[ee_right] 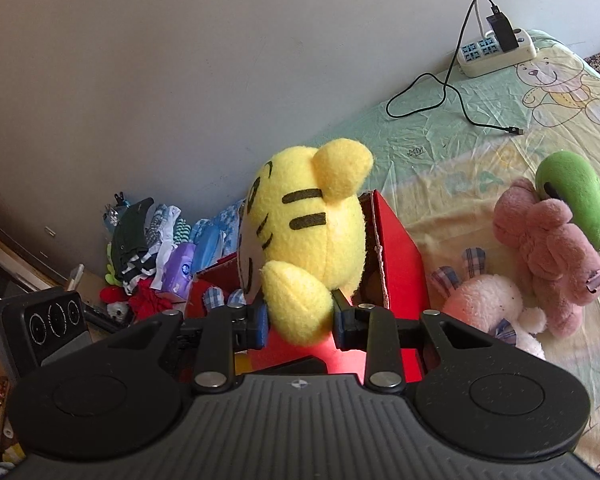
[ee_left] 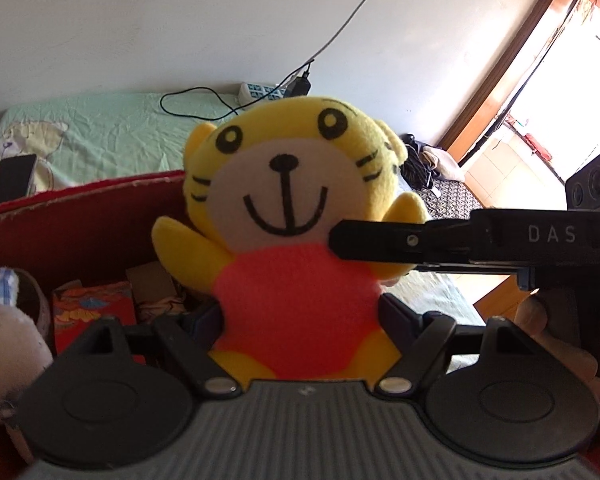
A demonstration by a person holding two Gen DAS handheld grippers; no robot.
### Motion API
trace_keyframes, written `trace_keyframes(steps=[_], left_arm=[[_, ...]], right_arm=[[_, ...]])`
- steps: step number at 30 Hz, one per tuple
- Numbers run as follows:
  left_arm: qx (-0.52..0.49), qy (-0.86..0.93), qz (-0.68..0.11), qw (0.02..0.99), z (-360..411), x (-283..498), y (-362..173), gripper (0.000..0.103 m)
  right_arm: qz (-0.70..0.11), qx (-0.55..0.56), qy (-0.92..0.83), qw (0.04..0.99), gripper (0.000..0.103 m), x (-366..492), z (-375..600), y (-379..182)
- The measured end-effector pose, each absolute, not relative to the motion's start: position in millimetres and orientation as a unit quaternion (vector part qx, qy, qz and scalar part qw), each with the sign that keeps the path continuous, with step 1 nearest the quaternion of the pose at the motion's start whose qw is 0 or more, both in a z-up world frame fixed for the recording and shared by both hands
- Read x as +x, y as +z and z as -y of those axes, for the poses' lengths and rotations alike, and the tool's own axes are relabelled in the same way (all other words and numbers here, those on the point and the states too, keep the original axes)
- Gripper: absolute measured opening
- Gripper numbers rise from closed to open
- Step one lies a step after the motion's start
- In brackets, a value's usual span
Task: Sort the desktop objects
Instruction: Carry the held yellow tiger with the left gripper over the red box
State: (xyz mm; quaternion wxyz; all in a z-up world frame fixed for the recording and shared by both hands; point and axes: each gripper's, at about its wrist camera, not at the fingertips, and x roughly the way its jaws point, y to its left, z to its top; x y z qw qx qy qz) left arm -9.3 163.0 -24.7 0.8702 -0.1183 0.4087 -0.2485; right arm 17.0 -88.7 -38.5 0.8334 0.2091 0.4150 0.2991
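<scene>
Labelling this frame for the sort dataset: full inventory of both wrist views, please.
tiger plush: 1, yellow with orange body, held over the box
box: 1, red, on the bed
plush toys: 3, two pink, one green, on the sheet right of the box
power strip: 1, white, by the wall, black charger plugged in
phone: 1, black, on the sheet
clothes pile: mixed colours, by the wall
left gripper: shut on the tiger's body
right gripper: shut on the tiger's arm

Right gripper [ee_right: 300, 326] clamps yellow tiger plush [ee_right: 312, 240].
</scene>
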Motion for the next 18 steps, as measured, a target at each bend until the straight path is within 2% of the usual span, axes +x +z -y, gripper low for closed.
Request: trace_keyframes(steps=[15,18], left_arm=[[-0.202,-0.268,-0.435,0.836,-200,16,-66,0.081],[-0.197,-0.270,-0.438,0.834,-203,14,-68,0.076]], right_arm=[[-0.449,0.066,0.253,0.854,0.030,40,38,-45],[-0.459,0.028,0.249,0.852,0.030,43,27,-49]])
